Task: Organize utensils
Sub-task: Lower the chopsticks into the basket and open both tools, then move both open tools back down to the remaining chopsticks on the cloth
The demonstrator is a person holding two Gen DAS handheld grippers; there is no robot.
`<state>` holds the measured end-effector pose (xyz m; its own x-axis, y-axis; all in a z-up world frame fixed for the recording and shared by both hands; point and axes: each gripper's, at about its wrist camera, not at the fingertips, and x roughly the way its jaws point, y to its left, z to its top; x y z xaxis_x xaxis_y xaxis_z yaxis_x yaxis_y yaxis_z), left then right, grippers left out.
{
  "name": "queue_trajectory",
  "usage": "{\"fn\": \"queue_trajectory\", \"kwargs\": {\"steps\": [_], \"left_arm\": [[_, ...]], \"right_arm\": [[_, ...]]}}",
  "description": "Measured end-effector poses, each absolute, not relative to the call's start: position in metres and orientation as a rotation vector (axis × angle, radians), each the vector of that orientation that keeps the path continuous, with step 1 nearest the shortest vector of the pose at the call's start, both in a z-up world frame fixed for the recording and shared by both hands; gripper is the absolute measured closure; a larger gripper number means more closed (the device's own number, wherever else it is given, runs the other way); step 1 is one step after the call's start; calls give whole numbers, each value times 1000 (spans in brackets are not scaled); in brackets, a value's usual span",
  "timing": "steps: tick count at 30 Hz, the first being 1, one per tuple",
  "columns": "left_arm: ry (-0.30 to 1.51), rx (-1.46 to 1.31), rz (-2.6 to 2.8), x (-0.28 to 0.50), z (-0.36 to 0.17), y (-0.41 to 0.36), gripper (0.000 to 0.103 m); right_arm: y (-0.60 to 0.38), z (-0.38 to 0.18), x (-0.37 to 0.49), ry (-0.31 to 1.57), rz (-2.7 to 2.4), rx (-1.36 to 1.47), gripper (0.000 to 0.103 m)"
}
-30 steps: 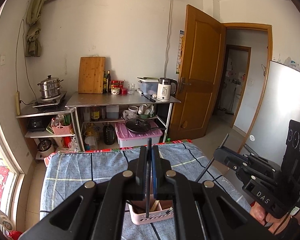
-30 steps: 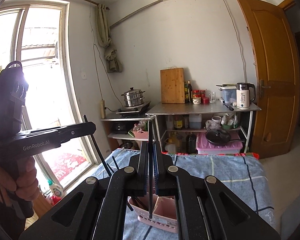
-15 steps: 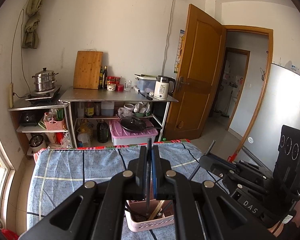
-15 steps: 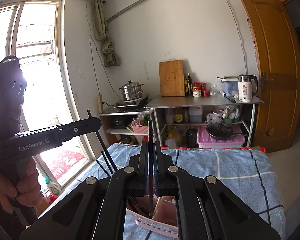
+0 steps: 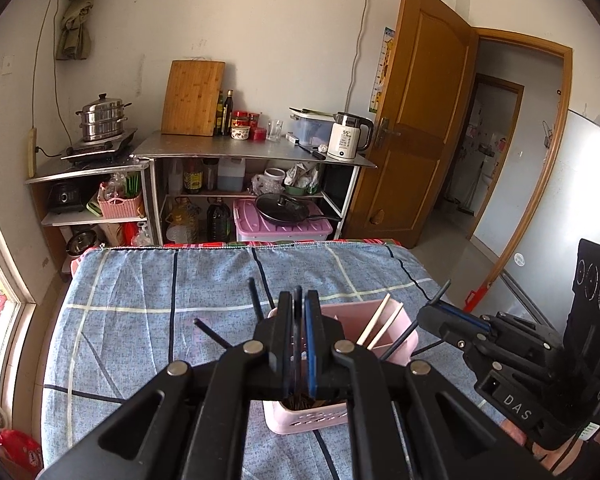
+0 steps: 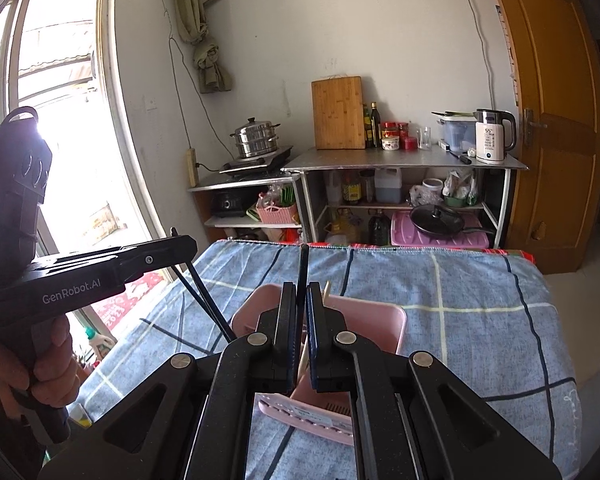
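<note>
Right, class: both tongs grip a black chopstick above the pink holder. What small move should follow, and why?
Probably lower both sticks a little further, then open. Each of the left tongs and right tongs is shut on a black chopstick standing over the pink holder, where pale chopsticks already lean.
</note>
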<state>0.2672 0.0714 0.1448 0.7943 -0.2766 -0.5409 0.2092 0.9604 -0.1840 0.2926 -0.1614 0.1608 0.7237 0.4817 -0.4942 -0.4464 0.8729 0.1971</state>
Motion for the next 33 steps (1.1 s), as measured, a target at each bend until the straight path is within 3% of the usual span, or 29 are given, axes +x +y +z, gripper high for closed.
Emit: {"fn": "queue_trajectory", "kwargs": {"steps": [1,3,7,16,33], "left_arm": [[595,-120,-259,264,145,72,81],[574,-120,-248,256,147,75,69],[525,-116,-223,235,157,80,64],[472,-129,-227,171,148,79,62],[728,-171,-336,142,31,27,62]], "right_arm": [[-163,161,291,563,505,59,98],[-169,165,285,545,513,63,86],[-186,178,268,508,506,79,80],[-233,173,212,462,481,112,79],[-256,59,175,762,458,138,79]]}}
